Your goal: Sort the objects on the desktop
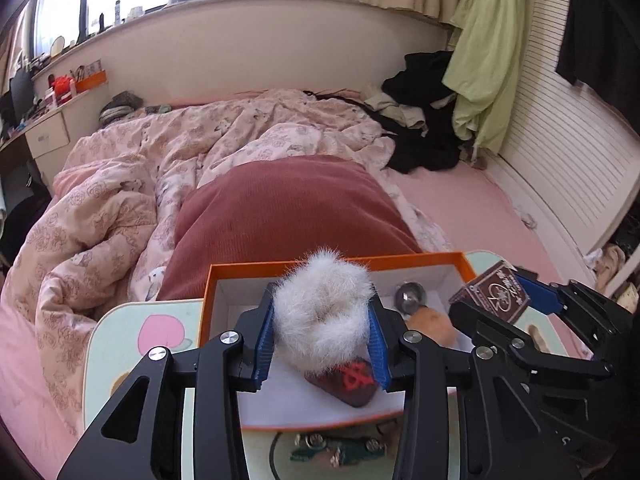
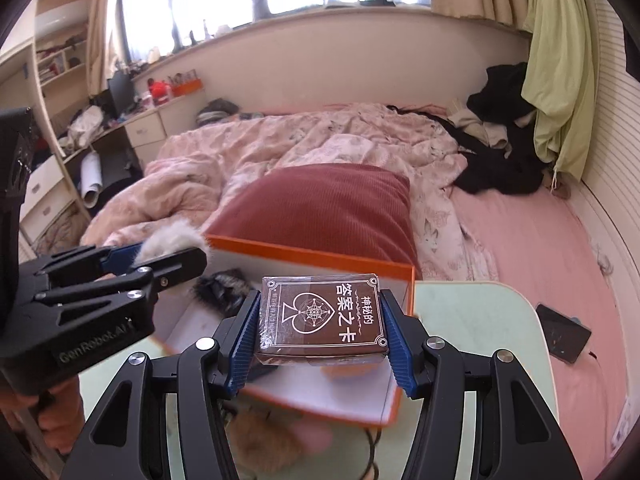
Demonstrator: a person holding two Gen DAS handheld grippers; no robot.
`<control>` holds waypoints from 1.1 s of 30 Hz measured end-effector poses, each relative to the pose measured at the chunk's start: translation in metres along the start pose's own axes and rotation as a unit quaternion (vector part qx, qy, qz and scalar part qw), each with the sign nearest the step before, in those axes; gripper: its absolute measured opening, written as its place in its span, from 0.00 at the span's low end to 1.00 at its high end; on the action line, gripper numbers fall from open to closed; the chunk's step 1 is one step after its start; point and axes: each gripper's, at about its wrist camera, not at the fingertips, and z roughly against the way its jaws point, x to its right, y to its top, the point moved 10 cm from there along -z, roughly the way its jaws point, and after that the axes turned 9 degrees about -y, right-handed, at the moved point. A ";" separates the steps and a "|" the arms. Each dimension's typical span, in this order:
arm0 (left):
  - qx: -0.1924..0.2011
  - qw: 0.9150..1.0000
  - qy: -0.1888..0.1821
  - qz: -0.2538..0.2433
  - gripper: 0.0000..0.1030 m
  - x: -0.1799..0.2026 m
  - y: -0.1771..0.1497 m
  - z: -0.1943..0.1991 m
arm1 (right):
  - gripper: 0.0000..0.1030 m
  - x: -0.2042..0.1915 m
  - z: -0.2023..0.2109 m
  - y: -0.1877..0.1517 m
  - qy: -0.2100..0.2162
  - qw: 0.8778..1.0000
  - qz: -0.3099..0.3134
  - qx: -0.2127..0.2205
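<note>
Two grippers, each loaded, both above one orange box (image 1: 420,260).

Left wrist view. Left gripper (image 1: 322,334): blue pads (image 1: 264,338) clamped on either flank of a white fur scrunchie (image 1: 324,308), which bulges out past the fingertips. It is pinched across its width, likely so it can drop straight down once let go. Below the fingers, on the box's white floor: a dark red pouch with a red mark (image 1: 352,384). Ahead and to the right of the fingertips: a small metal cup-like piece (image 1: 410,294) and something tan and fuzzy (image 1: 434,322). Behind the fingers, outside the near orange wall: a green toy car (image 1: 340,446) on the pale green table (image 1: 132,344). To the right, the right gripper (image 1: 500,296) carries its brown box over the box's right corner; the two tools hang near each other, not touching.

Right wrist view. Right gripper (image 2: 322,326): fingers closed on the short sides of a brown card box (image 2: 322,314), printed face up, held level. Beneath and ahead of it: the orange box's right wall (image 2: 408,292) and near right corner, so my guess is the release spot needs shifting left, toward open white floor. Left of the fingertips: a dark fur item (image 2: 222,286) inside the box, and the left gripper (image 2: 168,256) with the scrunchie. Right of the fingers: bare table (image 2: 480,320), then a black phone (image 2: 562,332) at its edge. The box is blurred here.
</note>
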 end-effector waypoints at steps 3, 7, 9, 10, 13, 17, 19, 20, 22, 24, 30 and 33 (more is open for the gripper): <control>-0.014 0.999 0.023 0.018 0.56 -0.018 -0.006 -0.022 | 0.61 0.005 -0.020 -0.004 -0.013 1.000 -0.007 -0.011; 0.005 1.000 0.015 0.023 0.74 -0.023 -0.014 -0.011 | 0.74 0.010 -0.009 -0.010 0.020 0.999 -0.038 -0.004; 0.033 0.999 0.024 0.022 0.79 -0.025 -0.013 0.006 | 0.76 0.014 0.004 -0.010 0.008 0.999 -0.036 0.013; 0.042 0.999 0.026 0.020 0.79 -0.025 -0.013 0.014 | 0.76 0.014 0.012 -0.010 0.008 0.999 -0.033 0.021; 0.046 0.999 0.007 0.011 0.79 -0.018 -0.025 0.036 | 0.79 0.014 0.036 -0.020 0.014 0.999 -0.029 0.033; 0.027 1.000 0.000 -0.012 0.79 -0.006 -0.066 0.060 | 0.83 0.011 0.062 -0.058 0.014 1.000 -0.017 0.021; 0.019 1.000 0.002 -0.021 0.79 0.001 -0.095 0.068 | 0.85 0.008 0.069 -0.084 0.009 1.000 -0.004 0.004; 0.013 1.000 0.000 -0.022 0.79 0.004 -0.112 0.070 | 0.85 0.005 0.072 -0.099 0.008 1.000 0.005 -0.008; -0.006 1.000 -0.006 -0.022 0.79 0.011 -0.142 0.070 | 0.85 0.000 0.074 -0.128 0.007 0.999 0.023 -0.033; -0.019 1.000 -0.002 -0.022 0.79 0.015 -0.166 0.068 | 0.85 -0.002 0.075 -0.150 0.008 0.998 0.031 -0.052; -0.048 0.998 0.029 -0.016 0.79 0.010 -0.193 0.055 | 0.87 0.004 0.060 -0.185 0.000 0.994 0.032 -0.102; -0.058 0.998 0.034 -0.001 0.85 0.002 -0.198 0.050 | 1.00 0.010 0.056 -0.190 -0.025 0.993 0.041 -0.107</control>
